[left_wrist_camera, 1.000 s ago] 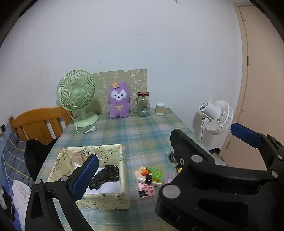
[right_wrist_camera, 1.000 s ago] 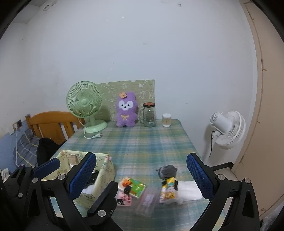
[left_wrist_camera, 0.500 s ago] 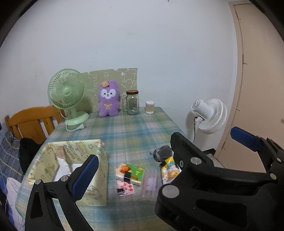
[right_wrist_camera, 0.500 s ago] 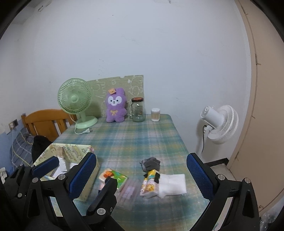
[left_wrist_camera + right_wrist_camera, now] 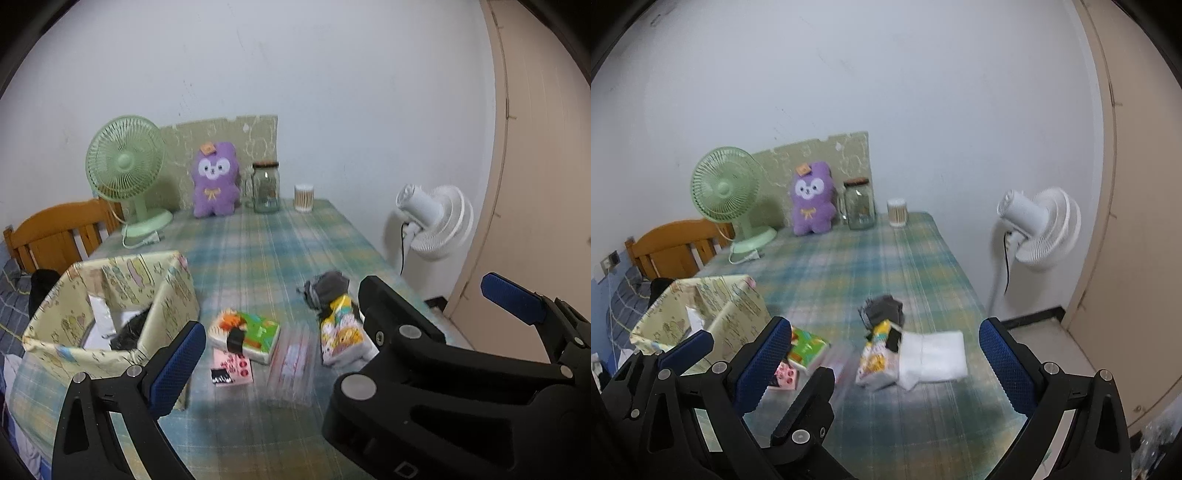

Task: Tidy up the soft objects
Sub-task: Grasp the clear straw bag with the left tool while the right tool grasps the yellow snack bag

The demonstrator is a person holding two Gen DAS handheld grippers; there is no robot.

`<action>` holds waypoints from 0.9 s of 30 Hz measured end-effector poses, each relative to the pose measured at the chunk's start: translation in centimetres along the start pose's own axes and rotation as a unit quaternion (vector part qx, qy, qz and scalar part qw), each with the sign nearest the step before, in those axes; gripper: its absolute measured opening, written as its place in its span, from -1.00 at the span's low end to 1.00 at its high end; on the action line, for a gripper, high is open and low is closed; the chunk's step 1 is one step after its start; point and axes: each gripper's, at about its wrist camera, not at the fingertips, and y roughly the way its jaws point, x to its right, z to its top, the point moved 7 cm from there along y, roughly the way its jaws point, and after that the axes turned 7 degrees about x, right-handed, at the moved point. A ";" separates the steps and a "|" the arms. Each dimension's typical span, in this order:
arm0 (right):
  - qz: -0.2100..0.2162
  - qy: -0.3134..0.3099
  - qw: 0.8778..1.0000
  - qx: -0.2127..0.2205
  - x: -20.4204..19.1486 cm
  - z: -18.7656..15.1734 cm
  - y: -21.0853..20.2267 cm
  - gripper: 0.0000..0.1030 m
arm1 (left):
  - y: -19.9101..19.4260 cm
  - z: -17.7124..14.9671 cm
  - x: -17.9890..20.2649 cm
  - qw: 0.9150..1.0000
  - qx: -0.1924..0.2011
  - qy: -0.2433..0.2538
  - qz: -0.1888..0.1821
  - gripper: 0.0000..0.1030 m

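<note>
Both hand-held grippers, left [image 5: 340, 332] & right [image 5: 882, 358], hang wide open w/ nothing held over the tabletop [image 5: 849, 266]; white folded cloth [image 5: 932, 356] touches the cartoon pouch [image 5: 877, 360], so a grab may snag both

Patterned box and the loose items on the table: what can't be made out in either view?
- Patterned box contents: its walls hide all but white and dark scraps, both views.
- Folded white cloth: the right gripper covers it in the left wrist view.
- Clear packet: motion blur, unreadable.
- Pink card: the right gripper's finger half hides it.
</note>
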 end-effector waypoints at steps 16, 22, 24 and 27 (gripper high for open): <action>0.002 0.015 0.998 -0.068 0.6 -5.4 4.2 0.87 | 3.8 -4.9 -0.3 0.998 -0.068 0.010 0.001 0.68; -0.001 0.018 0.996 -0.087 0.6 -6.6 5.3 0.81 | 5.1 -5.8 -0.6 0.996 -0.085 0.015 -0.002 0.35; -0.004 0.018 0.996 -0.093 0.8 -6.8 5.6 0.75 | 5.4 -6.1 -0.6 0.996 -0.086 0.025 -0.002 0.29; -0.008 0.018 0.995 -0.099 1.0 -7.0 6.0 0.68 | 6.0 -6.6 -0.4 0.995 -0.096 0.033 -0.004 0.10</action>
